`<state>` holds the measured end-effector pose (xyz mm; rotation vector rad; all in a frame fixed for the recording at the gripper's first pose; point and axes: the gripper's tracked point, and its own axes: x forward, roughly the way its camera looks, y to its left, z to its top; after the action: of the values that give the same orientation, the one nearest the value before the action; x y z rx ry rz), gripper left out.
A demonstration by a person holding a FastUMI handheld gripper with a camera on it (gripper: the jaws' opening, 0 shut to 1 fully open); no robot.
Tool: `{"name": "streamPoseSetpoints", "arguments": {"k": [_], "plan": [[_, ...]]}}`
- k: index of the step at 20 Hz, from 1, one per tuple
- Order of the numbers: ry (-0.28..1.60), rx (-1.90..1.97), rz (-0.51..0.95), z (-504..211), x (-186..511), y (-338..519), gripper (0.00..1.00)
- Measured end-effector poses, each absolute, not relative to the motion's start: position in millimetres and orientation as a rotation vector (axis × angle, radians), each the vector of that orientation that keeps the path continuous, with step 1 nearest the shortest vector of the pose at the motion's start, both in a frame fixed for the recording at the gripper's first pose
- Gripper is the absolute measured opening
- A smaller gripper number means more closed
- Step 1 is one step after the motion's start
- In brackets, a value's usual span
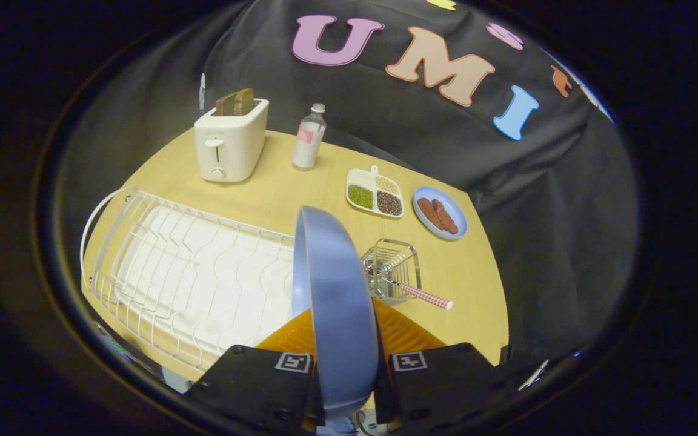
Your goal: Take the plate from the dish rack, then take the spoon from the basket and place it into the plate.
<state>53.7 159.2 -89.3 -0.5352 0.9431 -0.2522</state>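
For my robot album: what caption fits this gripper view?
Tongs clamp the blue plate on edge above the dish rack.

A light wooden table (276, 194) stands against the booth's black cloth wall; a white wire dish rack (191, 278) lies across its left half; a white toaster (231, 142) with slices in its slots stands at the far left, a small bottle (309, 136) just to its right; farther right lie a divided tray (374, 192) of grains and a blue dish (440, 212) of brown food; a wire basket (392, 269) holding a checked-handle spoon (425, 295) sits near the middle.
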Motion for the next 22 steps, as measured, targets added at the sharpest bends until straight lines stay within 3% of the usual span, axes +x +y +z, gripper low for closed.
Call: {"name": "streamPoseSetpoints", "arguments": {"k": [5, 10, 22], "plan": [[0.937, -0.38, -0.209, -75, 56, 154, 0.32], [0.916, -0.037, -0.07, -65, 49, 154, 0.32], [0.68, 0.565, 0.122, -8, -18, 80, 0.32]]}}
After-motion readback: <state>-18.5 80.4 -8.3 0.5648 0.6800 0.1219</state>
